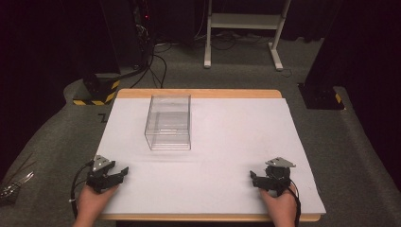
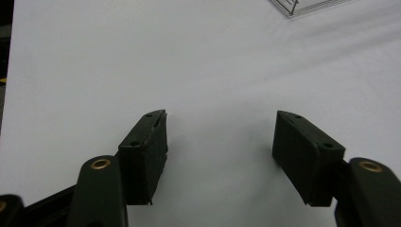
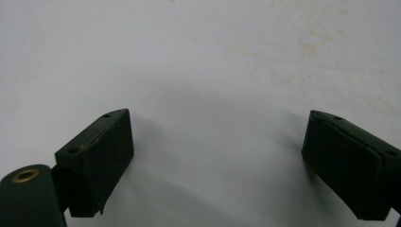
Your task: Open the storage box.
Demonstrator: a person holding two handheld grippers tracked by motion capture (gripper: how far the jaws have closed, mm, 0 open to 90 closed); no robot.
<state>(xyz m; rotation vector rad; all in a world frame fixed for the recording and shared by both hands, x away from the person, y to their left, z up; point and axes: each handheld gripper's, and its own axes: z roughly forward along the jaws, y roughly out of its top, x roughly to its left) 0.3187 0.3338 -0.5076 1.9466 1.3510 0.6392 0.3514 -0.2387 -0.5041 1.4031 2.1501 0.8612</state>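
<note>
A clear plastic box [image 1: 169, 122] stands upright on the white table sheet [image 1: 227, 137], left of centre and toward the back; its near corner [image 2: 302, 5] shows at the top of the left gripper view. My left gripper [image 1: 120, 173] rests at the front left, held by a hand, its jaws pointing right. It is open [image 2: 220, 135] with bare sheet between the pads. My right gripper [image 1: 253, 178] sits at the front right, jaws pointing left, also open [image 3: 217, 142] and holding nothing.
The table has a wooden edge [image 1: 198, 93] at the back. Beyond it are a white stand's legs [image 1: 243, 33], cables on the grey floor [image 1: 151, 66] and a yellow-black striped base [image 1: 97, 92]. Faint stains mark the sheet [image 3: 307, 47].
</note>
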